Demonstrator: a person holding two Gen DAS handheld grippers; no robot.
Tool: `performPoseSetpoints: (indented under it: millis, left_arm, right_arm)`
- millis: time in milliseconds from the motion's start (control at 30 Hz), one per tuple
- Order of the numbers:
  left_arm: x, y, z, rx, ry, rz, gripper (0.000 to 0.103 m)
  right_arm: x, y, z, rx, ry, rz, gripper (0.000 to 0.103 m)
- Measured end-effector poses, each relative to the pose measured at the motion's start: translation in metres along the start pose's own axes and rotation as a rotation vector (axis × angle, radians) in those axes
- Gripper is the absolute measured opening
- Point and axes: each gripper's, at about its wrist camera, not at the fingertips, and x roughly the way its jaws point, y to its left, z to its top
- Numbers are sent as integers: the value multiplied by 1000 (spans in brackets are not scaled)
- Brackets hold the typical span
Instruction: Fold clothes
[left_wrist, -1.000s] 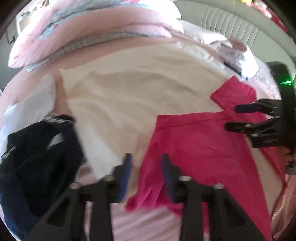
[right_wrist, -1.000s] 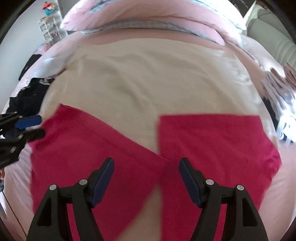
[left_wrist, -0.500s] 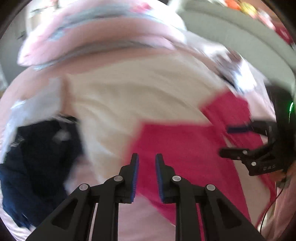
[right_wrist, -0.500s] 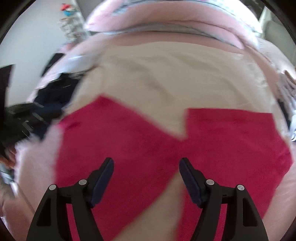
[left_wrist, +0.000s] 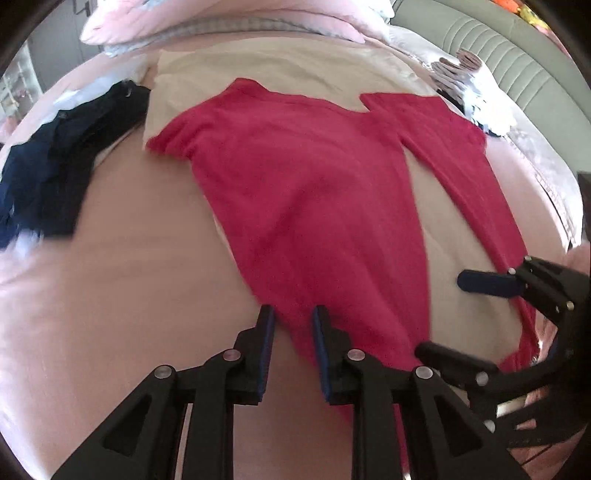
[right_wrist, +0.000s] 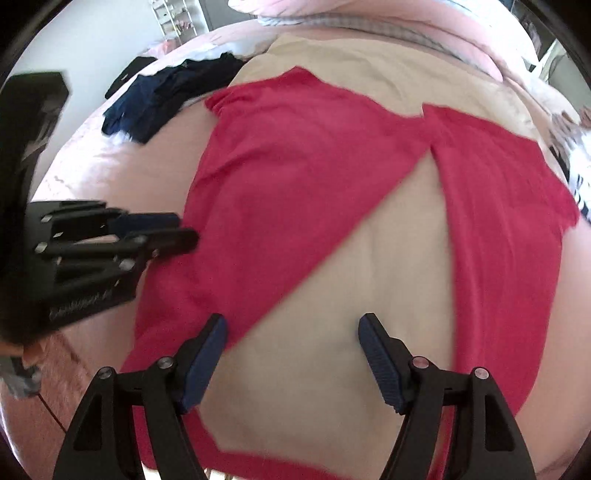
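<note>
Left gripper (left_wrist: 291, 332) clenches the red knit trousers' (left_wrist: 314, 192) near edge. Right gripper (right_wrist: 291, 354) hangs released; grasping the neighbouring edge evenly should prevent wrinkles.

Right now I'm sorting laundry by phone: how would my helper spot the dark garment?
Start at the pink bed and the cream sheet spread across it. Just off that sheet's left edge lies the navy garment, crumpled in a heap, unlike the red garment spread flat beside it.
</note>
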Motion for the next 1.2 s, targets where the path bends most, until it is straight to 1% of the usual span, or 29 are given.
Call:
performPoseSetpoints:
  millis: [67,167,200,267,333,367,467,533,600,633,667,767,900,1000,1033,1133,1200]
  left_arm:
    - [-7,-1,-15,-35,-10,-14,19]
    - [-18,-3,-37,-88,-26,-36,19]
    - [-22,-4,-44,-106,-31,-43,19]
    - [-29,-5,-59,-141,-41,-57,19]
    - [-29,-4,-64,-175,-50,-73,19]
    - [-28,-4,-66,-192,-55,-81,19]
    - [-27,-3,-72,-242,-68,-105,19]
    - [-27,-2,-76,-275,-77,-120,19]
    - [-26,-2,-80,-308,-86,-136,19]
    - [-25,-1,-82,-325,-91,-144,19]
    - [-25,-1,-84,-341,-95,-152,19]
    - [-25,-6,-88,-318,-83,-141,19]
    - [-25,-13,-93,-279,-65,-123,19]
    - [-25,-19,-96,-250,-51,-110,19]
    - [-25,-20,-98,-240,-46,-105,19]
    - [-25,-26,-102,-211,-33,-92,19]
    - [-25,-29,-104,-192,-24,-83,19]
  right_arm:
    - [-10,10,-22,-43,-16,-13,73]
    - [-20,15,-40,-87,-77,-53,73]
    - [-27,9,-44,-77,-89,-56,73]
    - [-26,3,-43,-45,-100,-45,73]
    - [-11,16,-31,-55,-105,-7,75]
    - [-9,23,-33,-85,-112,10,75]
    - [2,58,-35,-198,-128,105,75]
    - [0,69,-41,-274,-96,129,75]
    - [-5,67,-41,-310,-84,153,74]
    - [-9,58,-39,-275,-76,198,74]
    - [-10,48,-34,-221,-90,205,74]
    - [-14,21,-21,-60,-132,227,74]
    - [10,39,-20,-134,-97,154,75]
    - [5,54,-33,-221,-87,175,76]
    - [3,59,-37,-250,-84,183,75]
    - [-9,51,-47,-266,-1,295,75]
    - [-22,34,-52,-225,-4,325,75]
